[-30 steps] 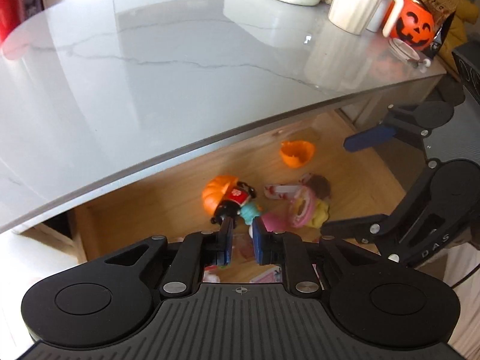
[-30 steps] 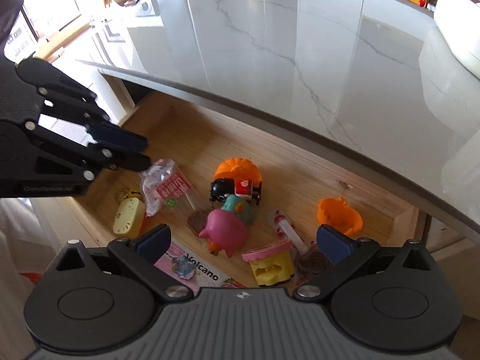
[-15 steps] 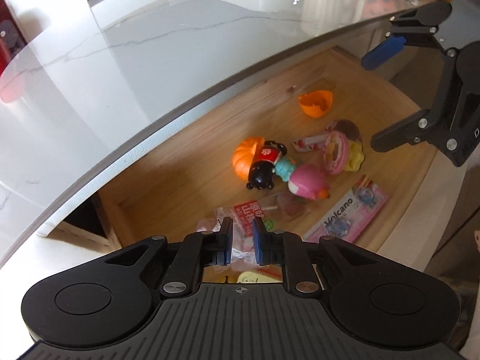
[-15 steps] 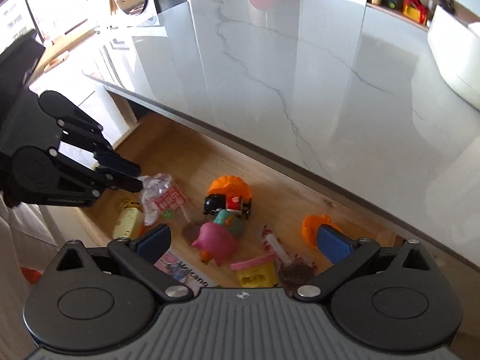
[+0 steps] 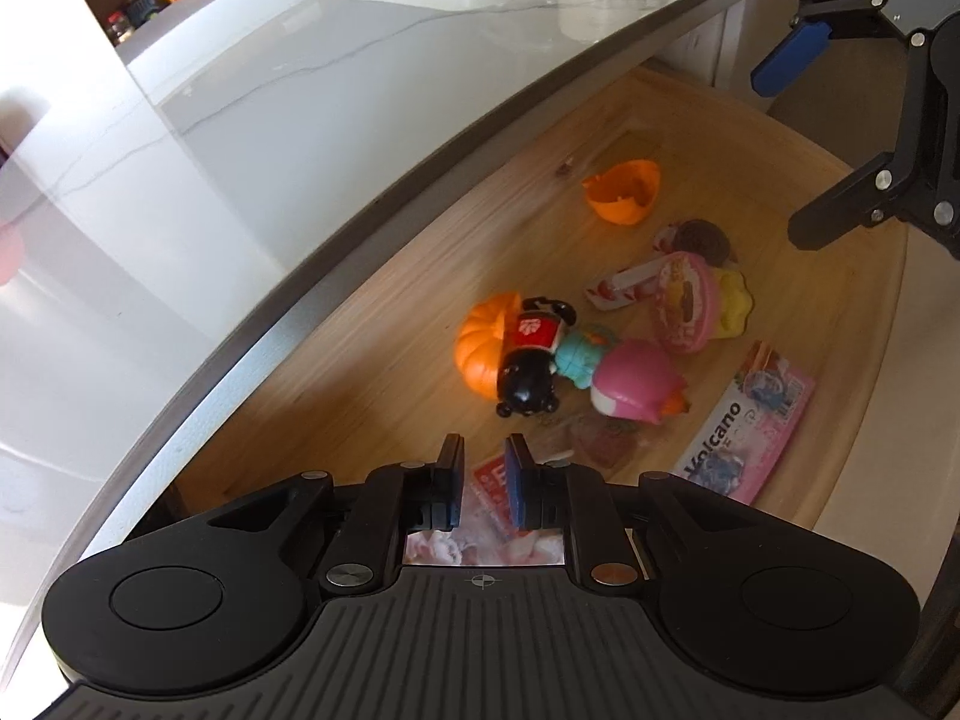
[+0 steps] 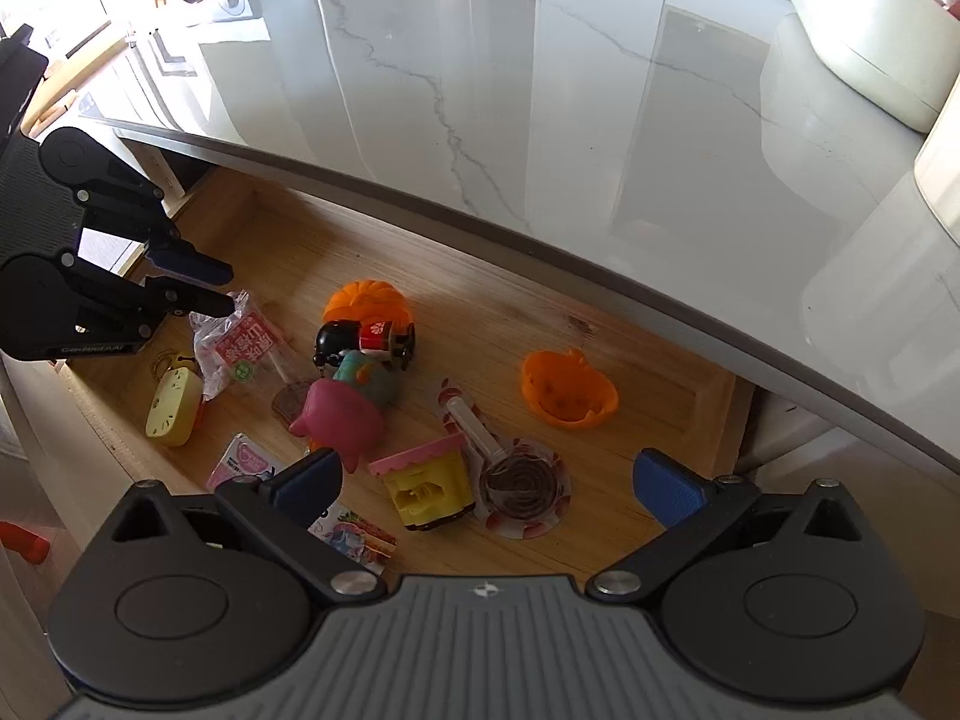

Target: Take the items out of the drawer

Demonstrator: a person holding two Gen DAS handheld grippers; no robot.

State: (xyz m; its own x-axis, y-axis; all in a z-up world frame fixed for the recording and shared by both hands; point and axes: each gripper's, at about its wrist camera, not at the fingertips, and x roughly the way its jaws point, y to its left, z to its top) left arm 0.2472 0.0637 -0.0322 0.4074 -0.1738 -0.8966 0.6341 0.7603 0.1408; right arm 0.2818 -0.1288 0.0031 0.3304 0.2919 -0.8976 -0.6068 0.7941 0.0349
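Observation:
The open wooden drawer (image 6: pixel 660 354) holds several toys. A clear plastic packet with a red label (image 6: pixel 240 342) lies at its left end. My left gripper (image 5: pixel 485 480) hovers just above that packet (image 5: pixel 492 483), its fingers nearly together with a narrow gap and nothing visibly clamped; it also shows as my left gripper (image 6: pixel 213 285) in the right wrist view. My right gripper (image 6: pixel 486 474) is wide open over the drawer's front, above a yellow cupcake toy (image 6: pixel 426 480) and a spiral lollipop (image 6: pixel 519 480). An orange pumpkin (image 5: pixel 480 348), a black doll (image 5: pixel 531 354) and a pink pig (image 5: pixel 633 381) lie mid-drawer.
The grey marble countertop (image 6: pixel 540 90) overhangs the drawer's rear. An orange half shell (image 5: pixel 624 189) lies at the right, a pink "Volcano" card (image 5: pixel 750 426) at the front, a yellow toy (image 6: pixel 174 408) at the far left. A white bowl (image 6: pixel 864 24) stands on the counter.
My left gripper has tipped down and dropped toward the drawer's left end, ending over the plastic packet. The right gripper has risen slightly and stayed open.

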